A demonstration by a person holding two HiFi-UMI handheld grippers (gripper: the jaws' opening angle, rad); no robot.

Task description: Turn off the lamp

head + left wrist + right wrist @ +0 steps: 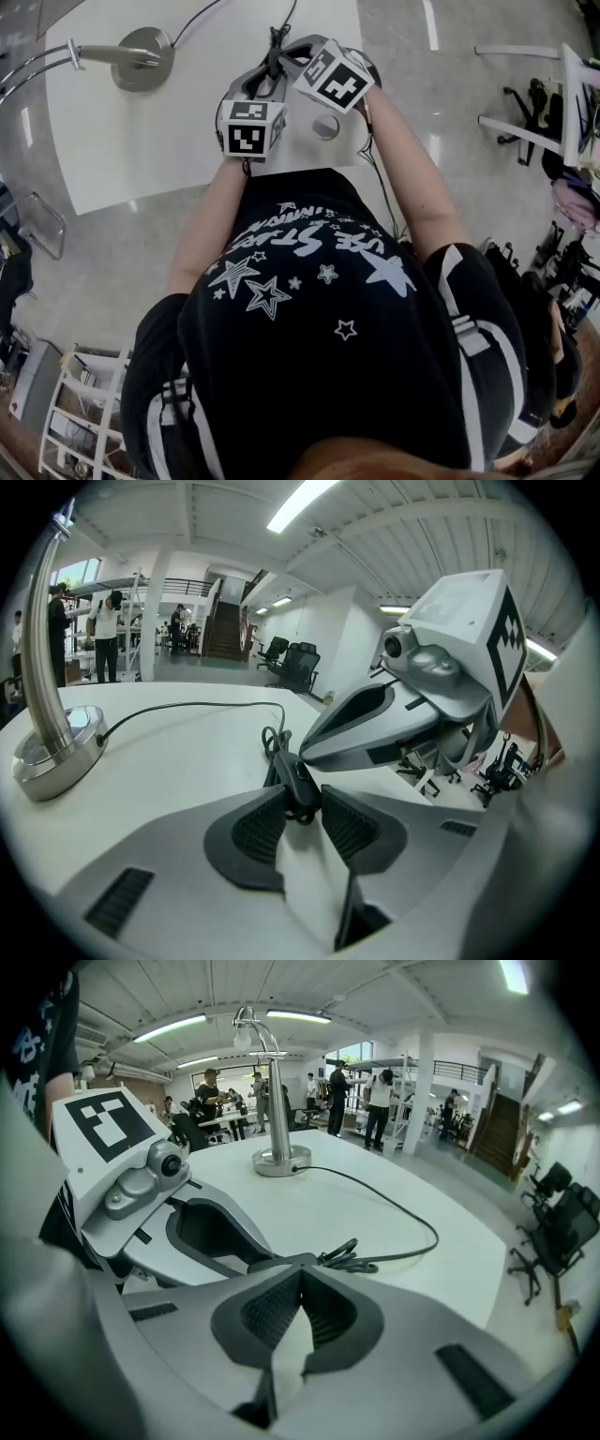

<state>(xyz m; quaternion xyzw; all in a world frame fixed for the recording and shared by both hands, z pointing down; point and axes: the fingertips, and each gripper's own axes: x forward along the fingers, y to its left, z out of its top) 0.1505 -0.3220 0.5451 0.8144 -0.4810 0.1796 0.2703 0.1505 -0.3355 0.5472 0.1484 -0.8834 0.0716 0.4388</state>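
1. My left tool (302, 808) grips the black cord switch (296, 772), pads on both sides.
2. My right tool (298, 1283) has jaws pressed together, empty, tip just beside that switch.
3. Its cord (412, 1213) runs across the white counter (281, 1206) to the lamp base (279, 1160), well apart from both tools.

Saw the small black plastic inline switch (298, 782) between the jaws of the left gripper (302, 803), touching both pads, on the white table top (187, 752). Noted the right gripper (298, 1277) just right of those jaws, tips over the switch. Found the round brushed-metal lamp base (56, 752) ahead and well left, with the thin black cord (187, 705) running from it back to the jaws.
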